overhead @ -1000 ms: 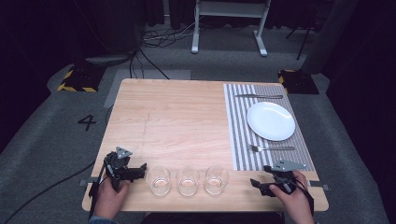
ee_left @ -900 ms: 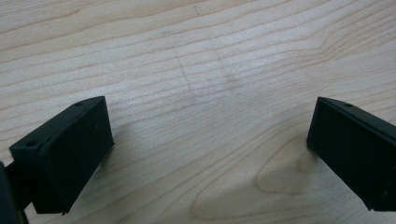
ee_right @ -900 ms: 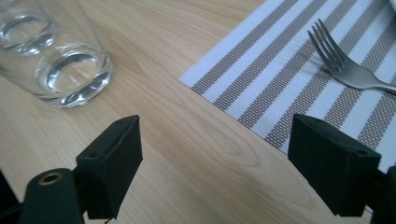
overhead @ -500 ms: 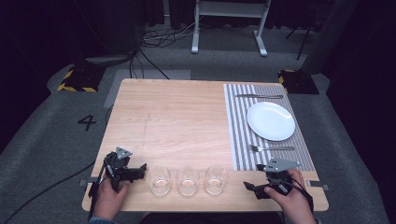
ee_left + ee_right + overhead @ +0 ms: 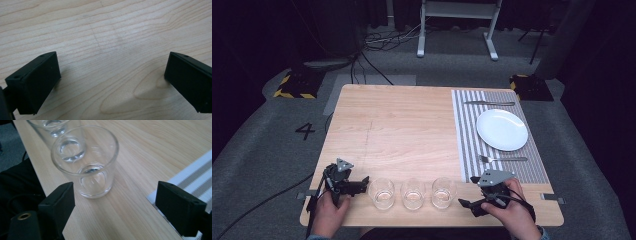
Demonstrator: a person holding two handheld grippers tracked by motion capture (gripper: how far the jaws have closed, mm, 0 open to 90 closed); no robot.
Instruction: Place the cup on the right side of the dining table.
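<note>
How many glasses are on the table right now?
3, in a row along the near edge: left glass, middle glass, and right glass, which sits just left of the striped mat. None look hidden.

The table is pale wood, matt, its grain plain. The three tumblers are clear glass — smooth, glossy. The striped placemat looks like woven cloth; the plate is glossy white — the fork shiny metal.

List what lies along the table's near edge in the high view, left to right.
Left gripper → left glass → middle glass → right glass → right gripper.
</note>
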